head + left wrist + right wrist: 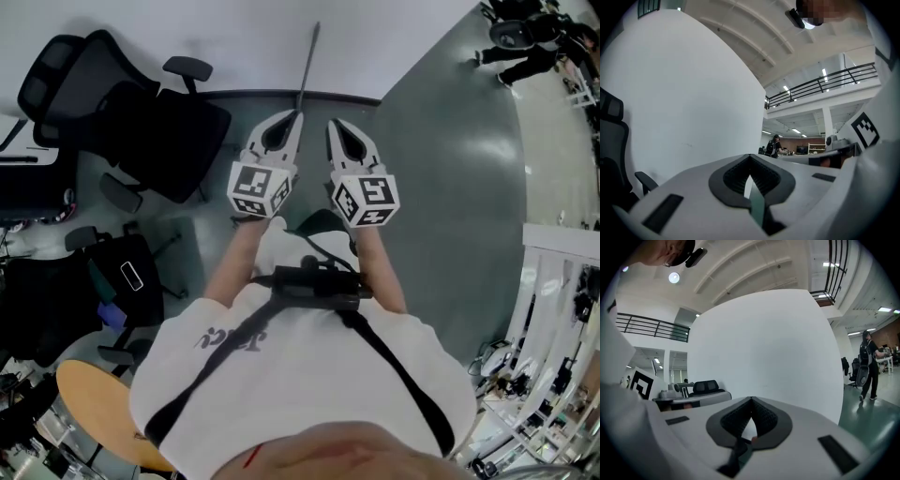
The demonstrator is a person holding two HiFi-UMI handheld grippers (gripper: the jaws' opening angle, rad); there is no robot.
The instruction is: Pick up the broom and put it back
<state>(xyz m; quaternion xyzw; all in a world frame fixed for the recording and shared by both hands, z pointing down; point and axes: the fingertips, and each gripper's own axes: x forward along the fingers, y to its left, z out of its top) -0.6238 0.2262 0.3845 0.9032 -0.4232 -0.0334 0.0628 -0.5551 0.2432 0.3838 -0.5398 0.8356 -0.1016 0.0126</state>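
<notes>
A thin dark rod (308,67), likely the broom's handle, runs up the white wall (394,37) just beyond my left gripper's tips. Its lower end is hidden behind that gripper, so I cannot tell whether they touch. It shows in neither gripper view. My left gripper (294,114) and right gripper (332,123) are held out side by side at chest height and point level at the wall. The left gripper's (750,157) jaws meet at the tips with nothing gripped. The right gripper's (751,399) jaws are likewise closed and empty.
Black office chairs (141,122) stand to the left by the wall, another chair (122,272) closer in. A round wooden tabletop (89,394) is at lower left. Green floor (441,169) stretches right, white shelving (562,281) at far right. A person (868,364) walks in the distance.
</notes>
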